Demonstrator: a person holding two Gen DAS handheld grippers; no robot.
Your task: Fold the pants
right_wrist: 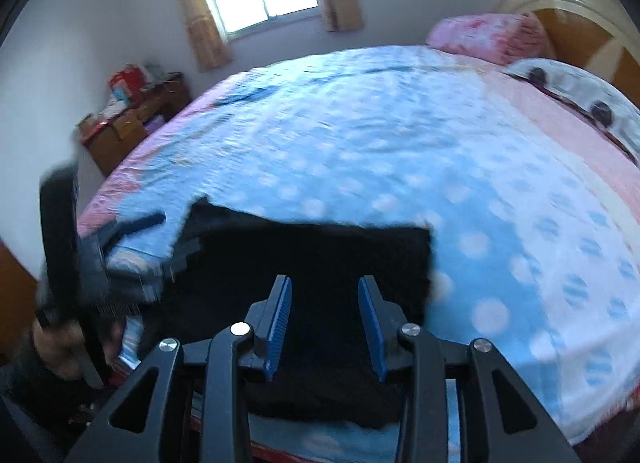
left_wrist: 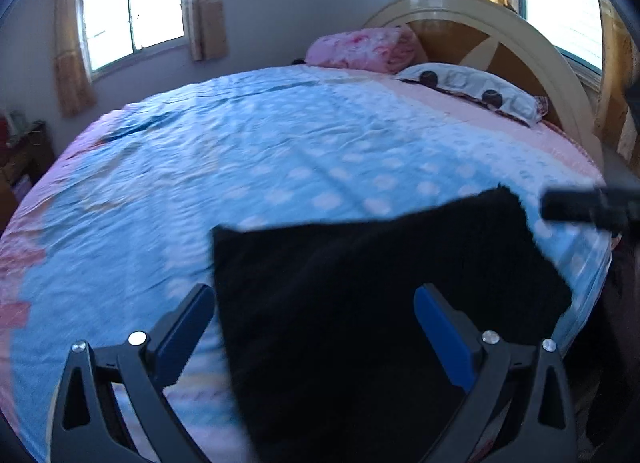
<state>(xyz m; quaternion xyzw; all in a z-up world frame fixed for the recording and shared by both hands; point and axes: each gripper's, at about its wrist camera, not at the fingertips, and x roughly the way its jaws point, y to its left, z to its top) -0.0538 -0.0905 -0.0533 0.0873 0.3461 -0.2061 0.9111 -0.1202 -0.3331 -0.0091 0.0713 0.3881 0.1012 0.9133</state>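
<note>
Blue-padded jaws of both the left gripper (left_wrist: 314,327) and right gripper (right_wrist: 325,323) stand apart, empty, above the black pants (left_wrist: 360,303), which lie as a compact rectangle on the dotted bedspread (left_wrist: 280,135); folding looks nearly finished.

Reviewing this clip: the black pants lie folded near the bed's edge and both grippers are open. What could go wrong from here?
1. The pants lie close to the near edge of the bed; a push or a partial pinch could drag them off.
2. The left gripper and right gripper are both open and close together, so they might collide.
3. The black cloth shows no visible layers or edges, so a grasp may catch only the top layer and undo the fold.
</note>
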